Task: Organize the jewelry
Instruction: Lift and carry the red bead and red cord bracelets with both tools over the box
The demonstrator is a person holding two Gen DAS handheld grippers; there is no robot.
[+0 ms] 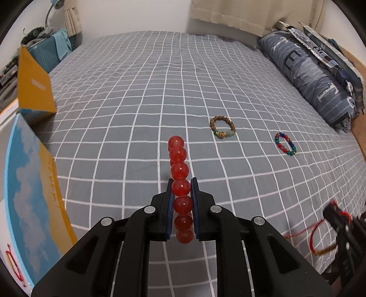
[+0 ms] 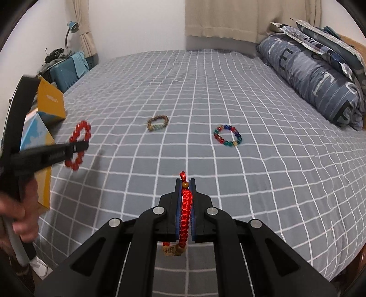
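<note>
red bead bracelet [image 1: 180,189] is pinched in the left claw [image 1: 181,182]; we note red cord bracelet [image 2: 185,212] clamped in the right claw [image 2: 185,182]; open box [image 1: 34,201] holds another red cord piece [image 1: 11,262].

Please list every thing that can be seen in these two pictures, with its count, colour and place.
red bead bracelet: 1, translucent red, clamped in the left tongs above the bed
red braided cord bracelet: 1, red with small brown beads, clamped in the right tongs
wooden bead bracelet: 1, brown with some green beads, lying on the bedsheet
multicolour bead bracelet: 1, red, blue and green, on the bedsheet, right of the wooden one
bedsheet: 1, grey with white grid
box: 1, open, yellow and blue, at the bed's left edge
pillow: 1, blue patterned, far right
curtain: beige, behind the bed
left tongs: 1, black, shut
right tongs: 1, black, shut
hand: 1, holding the left tool
</note>
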